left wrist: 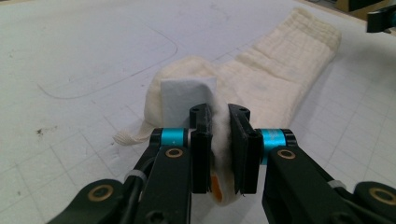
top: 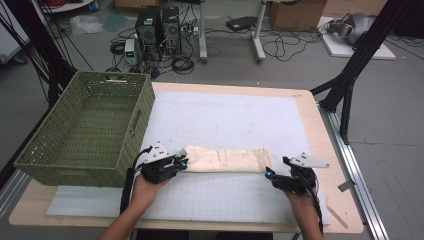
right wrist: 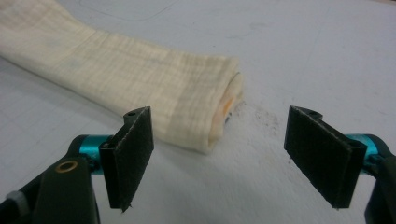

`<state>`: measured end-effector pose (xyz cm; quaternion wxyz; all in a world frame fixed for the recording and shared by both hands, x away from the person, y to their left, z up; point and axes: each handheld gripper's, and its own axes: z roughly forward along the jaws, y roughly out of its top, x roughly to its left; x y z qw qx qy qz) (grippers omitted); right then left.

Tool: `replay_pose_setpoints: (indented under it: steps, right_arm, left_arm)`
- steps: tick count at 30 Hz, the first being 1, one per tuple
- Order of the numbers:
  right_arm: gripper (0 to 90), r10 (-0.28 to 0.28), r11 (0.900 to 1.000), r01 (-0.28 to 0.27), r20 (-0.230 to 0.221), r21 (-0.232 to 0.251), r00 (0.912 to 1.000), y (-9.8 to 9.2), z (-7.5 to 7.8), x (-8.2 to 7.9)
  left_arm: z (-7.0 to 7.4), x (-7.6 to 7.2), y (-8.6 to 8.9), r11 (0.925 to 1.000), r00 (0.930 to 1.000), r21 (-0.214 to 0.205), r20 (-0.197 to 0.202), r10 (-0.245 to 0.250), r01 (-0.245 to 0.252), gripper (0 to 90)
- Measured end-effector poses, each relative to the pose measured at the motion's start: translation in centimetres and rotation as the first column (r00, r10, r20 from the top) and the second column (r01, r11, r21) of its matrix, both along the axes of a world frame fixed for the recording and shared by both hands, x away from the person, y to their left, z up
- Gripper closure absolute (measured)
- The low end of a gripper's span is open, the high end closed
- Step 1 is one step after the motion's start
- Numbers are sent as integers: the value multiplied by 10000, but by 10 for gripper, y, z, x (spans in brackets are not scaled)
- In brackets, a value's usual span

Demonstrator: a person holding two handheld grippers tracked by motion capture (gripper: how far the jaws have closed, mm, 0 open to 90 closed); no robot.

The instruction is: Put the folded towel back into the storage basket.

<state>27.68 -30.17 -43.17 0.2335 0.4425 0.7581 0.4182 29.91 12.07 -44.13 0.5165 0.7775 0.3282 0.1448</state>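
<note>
Black jaws of the left gripper (left wrist: 218,154) stand nearest in the left gripper view, clamped on a bunched fold at one end of the cream cloth (left wrist: 261,88); the fabric bulges up between the pads, with a white tag beside them. In the high view the left gripper (top: 181,162) sits at the cloth's left end, just right of the green basket (top: 85,131).

The right gripper (right wrist: 219,154) is released: its jaws stand wide, with bare mat between them. The cloth's other end (right wrist: 205,116) lies just ahead of them and a little to the left jaw's side, not yet between the pads. No earlier picture shows how this hand came there.

The cloth (top: 227,160) lies flat on the white mat (top: 225,115), near the table's front edge and between the two hands. It is folded or rolled into a long, narrow strip. Its long axis runs left to right across the table, roughly parallel to the front edge, with one short end toward each gripper.

Judging from this, the work is at an early stage: one end is secured, the other still needs to be grasped. Only then could the strip be lifted, stretched or folded. The basket looks empty as far as its inside can be seen, so any putting away remains to be done.
</note>
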Motion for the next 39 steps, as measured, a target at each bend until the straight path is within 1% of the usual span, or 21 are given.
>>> replay_pose_setpoints:
  steps: [2, 3, 7, 10, 12, 14, 15, 17, 18, 19, 20, 22, 25, 27, 28, 29, 30, 31, 32, 36, 39]
  right_arm:
    - [224, -5, 9999, 4, -50, -115, 10000, 4, -2, 4]
    - [207, 158, 9994, -163, -172, -292, 9997, 13, -6, 11]
    - [223, 502, 9965, -521, -299, -657, 9983, 25, -12, 15]
    - [283, 517, 9975, -528, -254, -462, 9983, 24, -14, 16]
    - [298, 486, 9982, -495, -281, -347, 9984, 23, -14, 15]
    - [340, 529, 9981, -540, -365, -299, 9979, 23, -17, 17]
    - [340, 529, 9981, -540, -365, -299, 9979, 23, -17, 17]
    - [428, 444, 9978, -467, -489, -469, 9978, 25, -18, 17]
    - [428, 444, 9978, -467, -489, -469, 9978, 25, -18, 17]
    - [461, 462, 9974, -496, -622, -529, 9970, 25, -19, 18]
    - [502, 577, 9949, -645, -859, -778, 9946, 28, -19, 19]
    - [527, 487, 9952, -561, -913, -801, 9946, 30, -19, 17]
    - [540, 419, 9966, -488, -1008, -662, 9940, 29, -20, 18]
    - [598, 303, 9980, -363, -1111, -525, 9933, 29, -19, 17]
    - [656, 340, 9977, -404, -1141, -541, 9929, 28, -19, 16]
    - [656, 340, 9977, -404, -1141, -541, 9929, 28, -19, 16]
    - [697, 346, 9981, -404, -1211, -461, 9920, 27, -19, 16]
    - [697, 346, 9981, -404, -1211, -461, 9920, 27, -19, 16]
    - [730, 375, 9984, -425, -1252, -374, 9914, 25, -18, 16]
    - [782, 387, 9985, -433, -1295, -329, 9908, 25, -18, 16]
    - [792, 418, 9985, -458, -1234, -303, 9915, 25, -18, 16]
  left_arm:
    - [-2, -2, 2, 9999, 10000, -145, 22, 53, -53, 792]
    - [-3, -3, 2, 9998, 10000, -179, 33, 52, -51, 791]
    - [0, -4, 4, 9997, 9999, -230, 94, 75, -73, 787]
    - [-1, -4, 5, 9997, 9999, -191, 36, 124, -123, 784]
    - [-1, -4, 5, 9997, 9999, -213, 41, 128, -127, 784]
    - [-1, -5, 4, 9996, 9999, -216, 63, 158, -156, 783]
    - [-1, -5, 5, 9997, 9999, -187, 74, 140, -138, 783]
    - [-1, -6, 4, 9997, 9999, -199, 51, 158, -157, 783]
    - [-1, -6, 5, 9998, 9998, -147, 47, 168, -167, 783]
    - [-2, -6, 5, 9997, 9998, -138, 63, 187, -186, 784]
    - [-2, -6, 5, 9998, 9998, -132, 46, 176, -176, 783]
    - [-2, -6, 5, 9997, 9998, -137, 53, 180, -180, 784]
    - [-3, -6, 4, 9999, 9998, -53, 82, 163, -162, 784]
    - [-3, -7, 4, 9999, 9999, 43, 95, 120, -121, 784]
    - [-3, -7, 3, 9999, 9999, 54, 97, 114, -114, 784]
    - [-3, -7, 3, 9999, 9999, 49, 101, 109, -109, 784]
    - [-3, -7, 3, 9999, 9999, 57, 104, 113, -114, 784]
    - [-3, -7, 3, 9999, 9999, 57, 104, 113, -114, 784]
    - [-3, -7, 3, 9999, 9999, 83, 95, 90, -91, 784]
    - [-4, -7, 2, 9999, 9999, 84, 130, 95, -96, 785]
    - [-4, -7, 2, 9999, 9999, 99, 130, 68, -69, 785]
